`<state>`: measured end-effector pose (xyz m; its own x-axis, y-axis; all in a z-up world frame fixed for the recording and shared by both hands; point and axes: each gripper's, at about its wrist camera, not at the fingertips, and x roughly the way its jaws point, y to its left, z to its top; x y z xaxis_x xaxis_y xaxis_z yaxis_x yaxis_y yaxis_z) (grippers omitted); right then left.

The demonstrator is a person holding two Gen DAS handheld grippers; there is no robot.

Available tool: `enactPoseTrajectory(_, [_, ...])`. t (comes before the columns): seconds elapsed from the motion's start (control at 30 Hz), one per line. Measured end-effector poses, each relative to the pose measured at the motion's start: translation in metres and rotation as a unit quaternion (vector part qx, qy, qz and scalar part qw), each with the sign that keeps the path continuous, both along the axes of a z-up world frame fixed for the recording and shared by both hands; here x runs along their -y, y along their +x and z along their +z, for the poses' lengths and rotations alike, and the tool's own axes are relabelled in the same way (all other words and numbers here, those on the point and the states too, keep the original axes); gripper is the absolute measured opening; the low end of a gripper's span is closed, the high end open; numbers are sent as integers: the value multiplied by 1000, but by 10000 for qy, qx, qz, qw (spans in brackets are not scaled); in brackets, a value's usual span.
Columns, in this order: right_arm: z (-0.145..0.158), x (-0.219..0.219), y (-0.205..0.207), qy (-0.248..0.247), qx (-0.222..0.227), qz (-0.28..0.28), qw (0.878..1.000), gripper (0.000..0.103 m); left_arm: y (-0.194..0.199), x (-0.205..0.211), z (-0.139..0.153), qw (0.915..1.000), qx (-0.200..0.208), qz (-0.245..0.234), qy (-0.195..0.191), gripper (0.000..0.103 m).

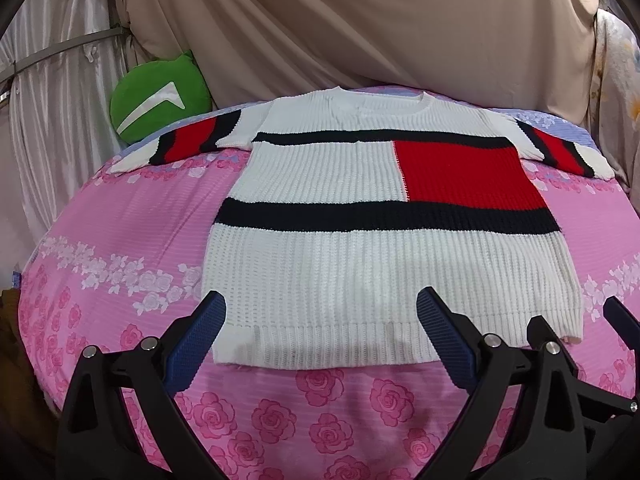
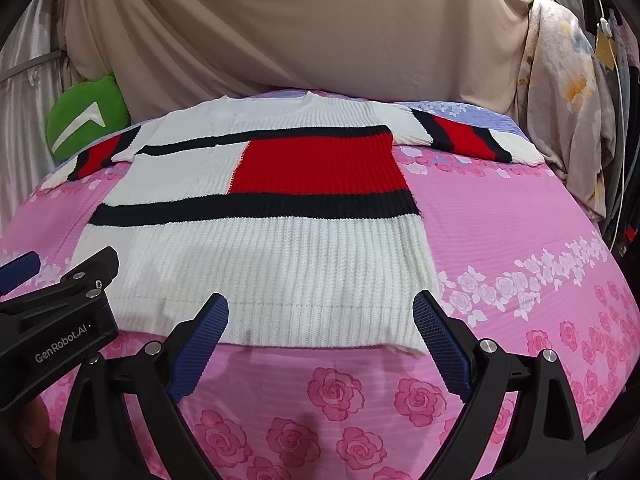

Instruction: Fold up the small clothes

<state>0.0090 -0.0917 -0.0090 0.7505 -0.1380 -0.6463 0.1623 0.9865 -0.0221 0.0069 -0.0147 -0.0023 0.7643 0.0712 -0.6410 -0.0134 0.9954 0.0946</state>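
Note:
A small white knit sweater [image 1: 340,272] [image 2: 260,264] with black bands and a red block lies flat on the pink rose-print bed cover [image 1: 120,240] [image 2: 520,240], neck at the far side, both sleeves spread out sideways. My left gripper [image 1: 322,308] is open, hovering over the hem at its left part, with nothing between its blue pads. The right gripper [image 2: 320,306] is open too, above the hem's right part, nothing held. In the right wrist view the left gripper's black body [image 2: 60,308] shows at the left edge; the right gripper's finger [image 1: 560,356] shows in the left wrist view.
A green round cushion [image 1: 160,100] [image 2: 86,116] leans at the far left corner. Beige drapes [image 1: 360,20] hang behind the bed. A flowered cloth [image 2: 568,100] hangs at the far right, with cables and dark gear [image 2: 624,160] beyond it.

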Motion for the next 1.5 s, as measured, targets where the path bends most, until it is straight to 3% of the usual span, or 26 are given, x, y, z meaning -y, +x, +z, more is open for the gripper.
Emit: enactPoseTrajectory(1.5, [6, -3, 12, 29, 66, 64, 10000, 92, 10, -4, 4, 10000, -51, 36, -69, 94])
